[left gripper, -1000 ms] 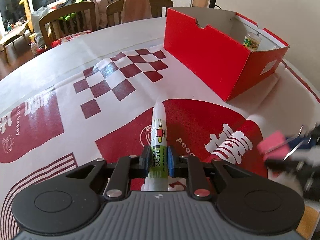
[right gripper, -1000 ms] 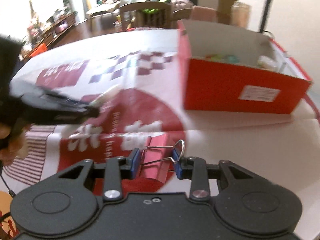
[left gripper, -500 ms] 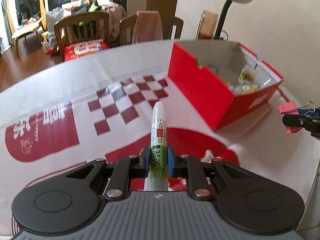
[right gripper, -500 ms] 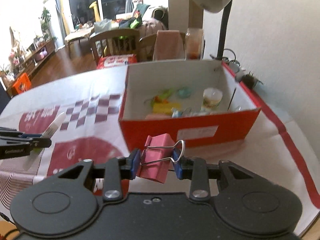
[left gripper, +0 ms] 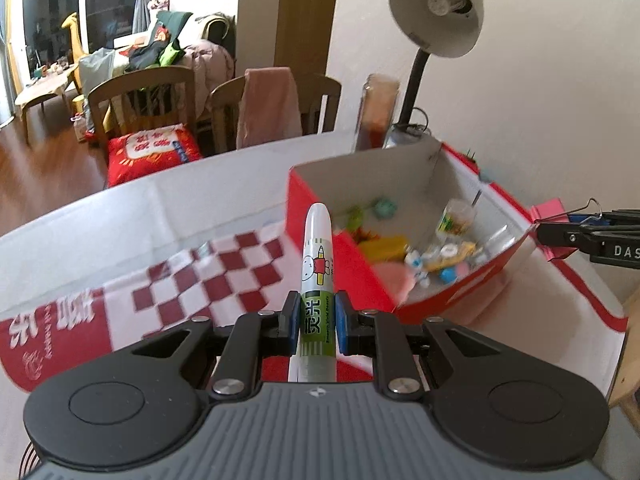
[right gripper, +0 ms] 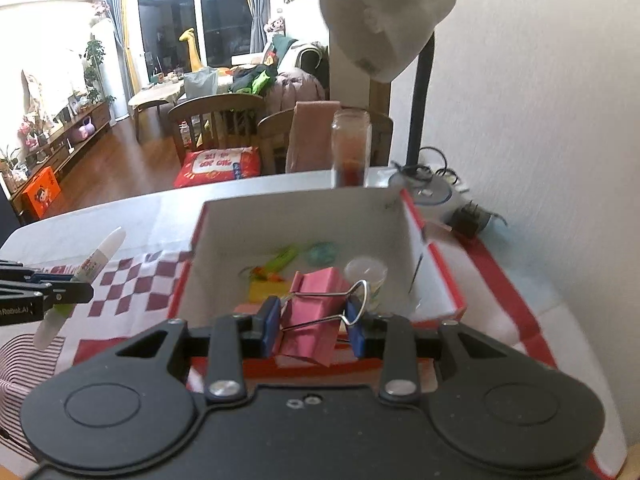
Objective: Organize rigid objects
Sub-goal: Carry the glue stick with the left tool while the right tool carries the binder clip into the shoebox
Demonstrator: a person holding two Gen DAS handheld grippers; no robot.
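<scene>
My left gripper (left gripper: 316, 322) is shut on a white and green marker (left gripper: 316, 264), which points forward at the near left wall of the red box (left gripper: 340, 272). The same marker (right gripper: 96, 260) shows at the left of the right wrist view, held above the tablecloth. My right gripper (right gripper: 314, 320) is shut on a pink binder clip (right gripper: 316, 300), raised over the front rim of the open red box (right gripper: 436, 268). Seen from the left wrist, that clip (left gripper: 550, 216) hangs at the box's right corner. Small toys and a little jar (left gripper: 454, 220) lie inside the box.
A red and white checked cloth (left gripper: 208, 280) covers the table. A desk lamp (right gripper: 384, 28) and a glass jar (right gripper: 352, 148) stand behind the box, with a plug (right gripper: 470, 216) and cable by the wall. Wooden chairs (left gripper: 148, 100) stand beyond the far edge.
Both grippers have risen and moved toward the red box. The binder clip has gone from above the tablecloth to over the box's front rim. The marker now points at the box's left wall.
</scene>
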